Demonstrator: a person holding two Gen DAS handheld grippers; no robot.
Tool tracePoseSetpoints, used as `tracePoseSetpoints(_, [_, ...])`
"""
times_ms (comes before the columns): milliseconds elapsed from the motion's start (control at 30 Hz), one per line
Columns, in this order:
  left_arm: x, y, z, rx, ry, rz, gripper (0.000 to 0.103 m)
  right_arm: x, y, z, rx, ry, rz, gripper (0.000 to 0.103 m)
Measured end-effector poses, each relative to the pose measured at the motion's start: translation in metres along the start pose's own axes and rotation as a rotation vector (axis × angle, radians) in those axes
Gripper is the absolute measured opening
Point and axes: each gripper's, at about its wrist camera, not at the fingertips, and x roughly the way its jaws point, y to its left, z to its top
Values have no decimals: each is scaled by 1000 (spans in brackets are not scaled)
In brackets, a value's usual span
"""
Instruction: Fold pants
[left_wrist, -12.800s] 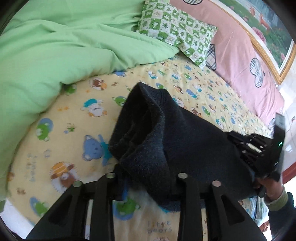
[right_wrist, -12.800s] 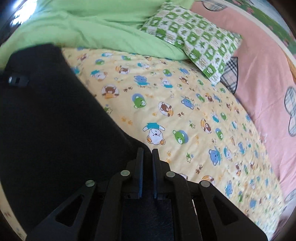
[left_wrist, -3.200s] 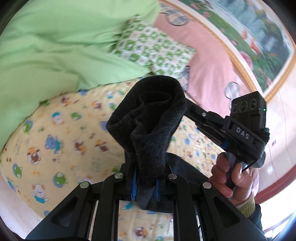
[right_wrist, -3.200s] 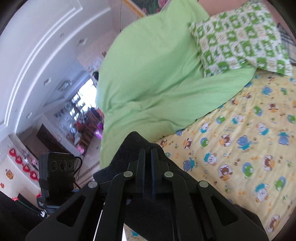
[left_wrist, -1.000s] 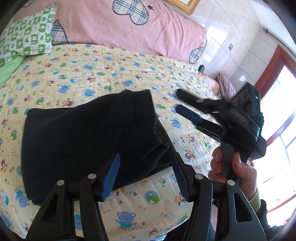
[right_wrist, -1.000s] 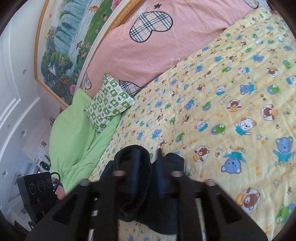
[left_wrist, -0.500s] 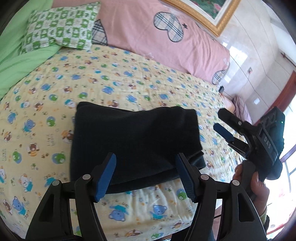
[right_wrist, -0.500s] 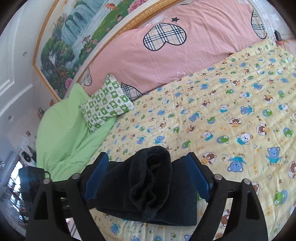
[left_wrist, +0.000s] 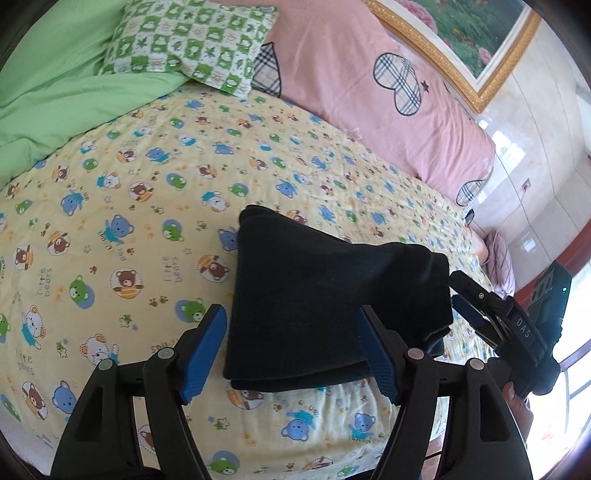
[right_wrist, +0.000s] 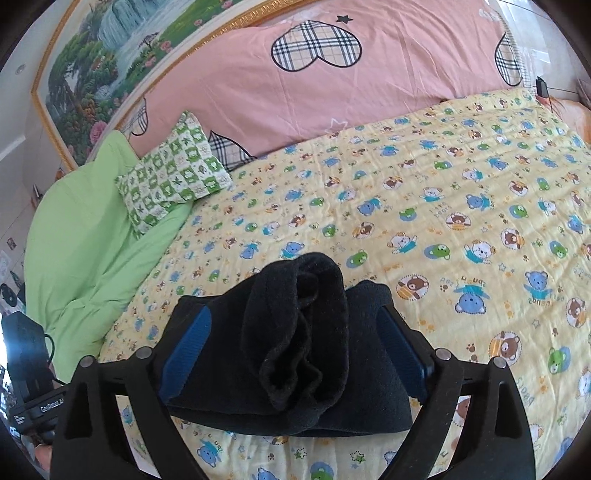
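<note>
The black pants (left_wrist: 325, 306) lie folded in a thick rectangle on the yellow bear-print sheet (left_wrist: 129, 221), near the bed's front edge. My left gripper (left_wrist: 291, 317) hovers just in front of them. Its jaws are opening, and the blue pads (left_wrist: 207, 343) stand clear of the cloth on both sides. My right gripper (left_wrist: 458, 290) sits at the pants' right end. In the right wrist view, the bunched end of the pants (right_wrist: 295, 332) rises between the right gripper's (right_wrist: 293, 314) fingers. Those jaws are also opening, and neither pad presses on the fabric.
A green duvet (left_wrist: 55, 74) is heaped at the left, with a green checked pillow (left_wrist: 192, 37) behind it. A pink cover with plaid hearts (left_wrist: 369, 92) runs along the back under a framed painting (right_wrist: 92, 55). A hand (left_wrist: 517, 402) holds the right gripper's handle.
Both grippers have let go of the pants, which now rest folded on the sheet. Over the last second both pairs of jaws spread wider and the left gripper slid sideways along the pants.
</note>
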Motion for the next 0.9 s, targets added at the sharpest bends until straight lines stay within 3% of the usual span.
tracePoseSetpoints(300, [13,23,2,-60,29,5,77,19,-9,-7,65,46,-73,92])
tracePoseSetpoints(500, [31,23,8,-45,64,11,78,31,-21,-11,110,80,-119,92])
tracePoseSetpoints(800, [63,23,12,-36,131,16,78,41,-53,-22,163,121,-55,91])
tracePoseSetpoints(900, [71,23,14,-40,145,11,80,40,-54,-24,144,126,-23,78])
